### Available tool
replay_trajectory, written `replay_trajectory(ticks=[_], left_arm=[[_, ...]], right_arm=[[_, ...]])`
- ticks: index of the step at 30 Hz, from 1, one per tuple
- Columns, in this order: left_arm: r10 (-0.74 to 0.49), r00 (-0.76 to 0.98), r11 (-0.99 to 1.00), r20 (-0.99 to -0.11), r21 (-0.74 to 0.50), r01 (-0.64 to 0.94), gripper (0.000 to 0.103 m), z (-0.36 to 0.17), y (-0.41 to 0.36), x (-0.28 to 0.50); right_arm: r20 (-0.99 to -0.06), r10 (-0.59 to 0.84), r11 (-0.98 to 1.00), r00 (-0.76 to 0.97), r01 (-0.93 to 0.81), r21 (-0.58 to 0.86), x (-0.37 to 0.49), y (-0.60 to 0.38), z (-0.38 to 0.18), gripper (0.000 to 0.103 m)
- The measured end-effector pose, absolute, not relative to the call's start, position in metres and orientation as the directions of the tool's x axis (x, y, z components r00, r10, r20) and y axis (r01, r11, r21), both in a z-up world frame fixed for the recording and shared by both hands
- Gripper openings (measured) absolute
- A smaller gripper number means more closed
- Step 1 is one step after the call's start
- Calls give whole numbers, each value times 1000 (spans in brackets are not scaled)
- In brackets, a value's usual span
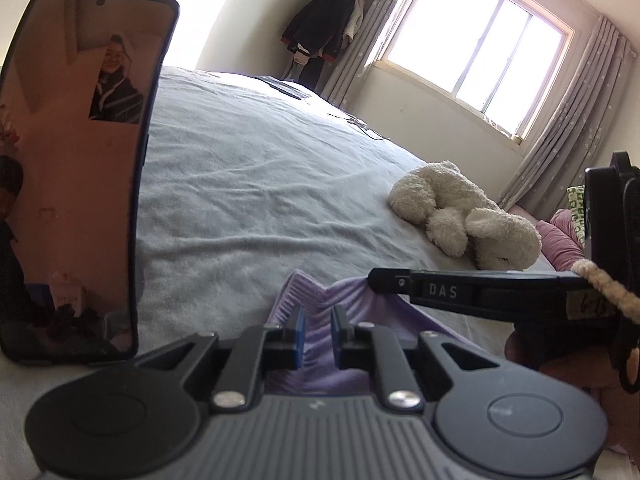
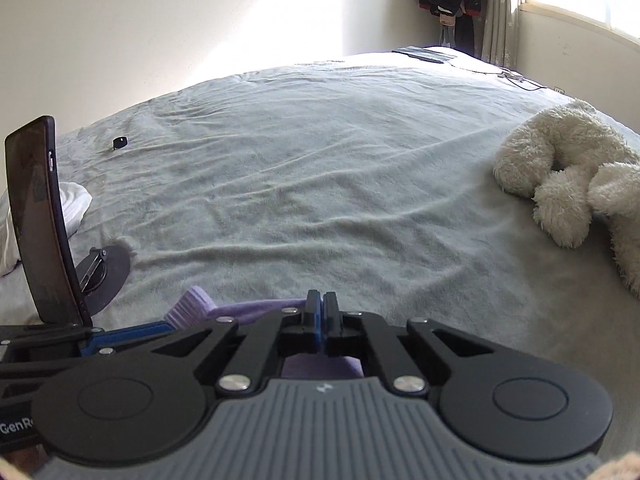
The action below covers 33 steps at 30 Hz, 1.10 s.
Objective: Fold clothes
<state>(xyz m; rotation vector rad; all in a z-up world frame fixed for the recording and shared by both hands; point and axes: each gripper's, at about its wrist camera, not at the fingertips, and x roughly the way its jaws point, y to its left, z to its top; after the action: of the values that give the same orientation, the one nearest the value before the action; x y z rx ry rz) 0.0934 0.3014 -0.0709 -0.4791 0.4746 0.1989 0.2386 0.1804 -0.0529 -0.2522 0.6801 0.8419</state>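
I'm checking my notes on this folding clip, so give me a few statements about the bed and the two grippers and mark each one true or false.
1. The garment being handled is lilac with ribbed fabric. True: the lilac garment lies at the near edge of the grey bedspread.
2. The right gripper stands wide open. False: its jaws are closed, with lilac cloth beneath them.
3. A white plush toy lies on the bed, over toward the window side. True.
4. The left gripper is clamped tight. False: a clear gap shows between its blue pads, with the garment in that gap.
5. A red jacket hangs in the far corner. False: the hanging coat is dark.
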Motion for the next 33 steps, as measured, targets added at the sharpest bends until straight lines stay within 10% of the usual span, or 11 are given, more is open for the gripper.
replay_trajectory(ticks=[6,11,21,33], left_arm=[[79,868,877,-491,-380,-295,14,-72,300,96],[92,866,885,-492,-359,-298,14,-68,295,95],[53,876,940,-479,-272,-206,14,-51,259,92],[-154,783,987,-602,-129,96,15,-52,183,94]], right_arm=[[-636,596,676,490,-734,68,240,179,-67,2],[-619,561,732,550,-679,61,232,145,-49,24],[-657,319,940,683,-315,130,204,-7,-23,25],[-553,353,896,755,-103,432,176,-117,-42,25]])
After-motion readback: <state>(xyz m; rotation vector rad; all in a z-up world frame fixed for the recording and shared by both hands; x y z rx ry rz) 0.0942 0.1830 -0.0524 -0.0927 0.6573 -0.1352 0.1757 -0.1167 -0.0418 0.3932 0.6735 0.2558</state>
